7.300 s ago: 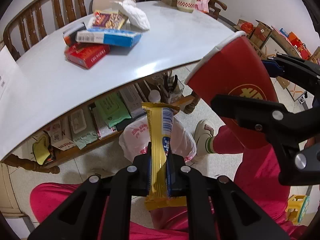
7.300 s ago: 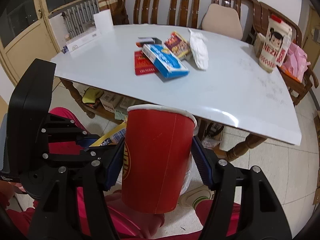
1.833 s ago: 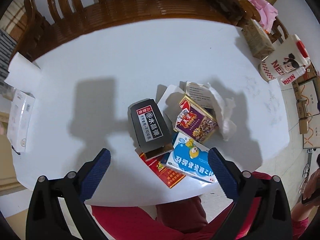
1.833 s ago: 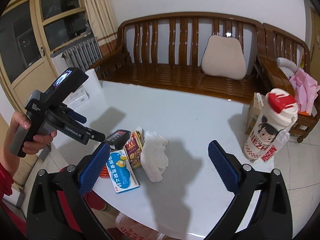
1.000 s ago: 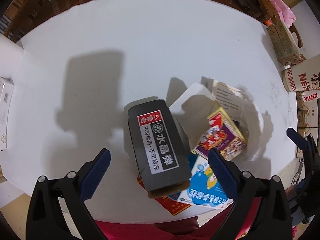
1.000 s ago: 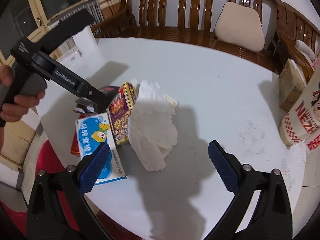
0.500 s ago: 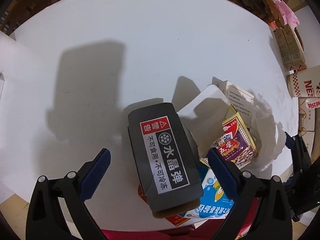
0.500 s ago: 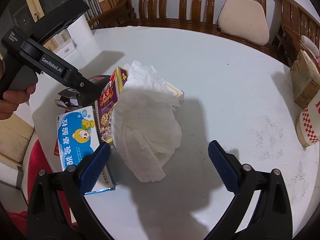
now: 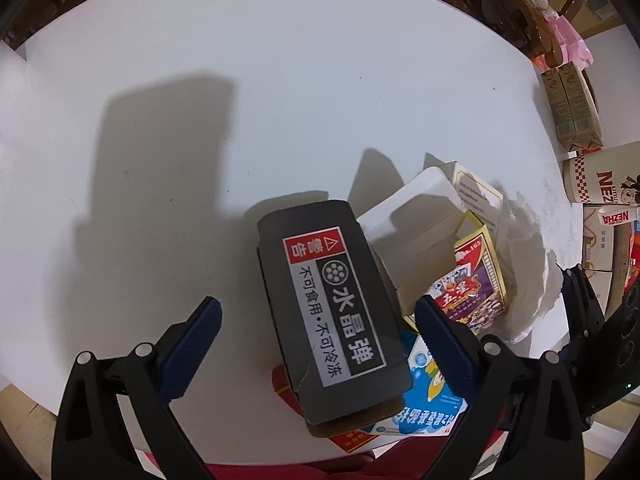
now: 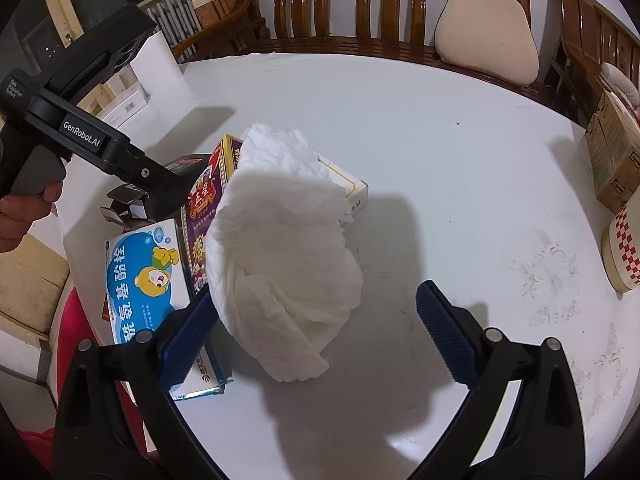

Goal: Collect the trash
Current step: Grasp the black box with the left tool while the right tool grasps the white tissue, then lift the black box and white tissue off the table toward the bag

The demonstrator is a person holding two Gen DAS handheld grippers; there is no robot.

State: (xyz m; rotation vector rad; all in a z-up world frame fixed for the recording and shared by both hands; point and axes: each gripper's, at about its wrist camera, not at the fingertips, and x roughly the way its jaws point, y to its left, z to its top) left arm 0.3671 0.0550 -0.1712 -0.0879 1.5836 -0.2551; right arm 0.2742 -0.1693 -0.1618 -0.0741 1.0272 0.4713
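A pile of trash lies on the white table [image 9: 280, 80]. In the left wrist view a black box with a red warning label [image 9: 334, 308] lies on top of a blue-and-white box [image 9: 424, 400] and a red box [image 9: 348, 438]. My left gripper [image 9: 316, 340] is open, its fingers either side of the black box. In the right wrist view a crumpled white tissue [image 10: 280, 264] lies over a purple snack box [image 10: 204, 216] and a white box [image 10: 348, 188]. My right gripper [image 10: 308, 332] is open around the tissue's near end.
A wooden bench [image 10: 360, 8] with a beige cushion [image 10: 488, 46] stands behind the table. A Nezha-printed cup [image 9: 604, 178] and brown cartons [image 9: 574, 108] stand at the table's right edge. White boxes [image 10: 124, 96] sit at the far left.
Both grippers have come down closer to the pile. The left one now straddles the black box and the right one straddles the tissue.
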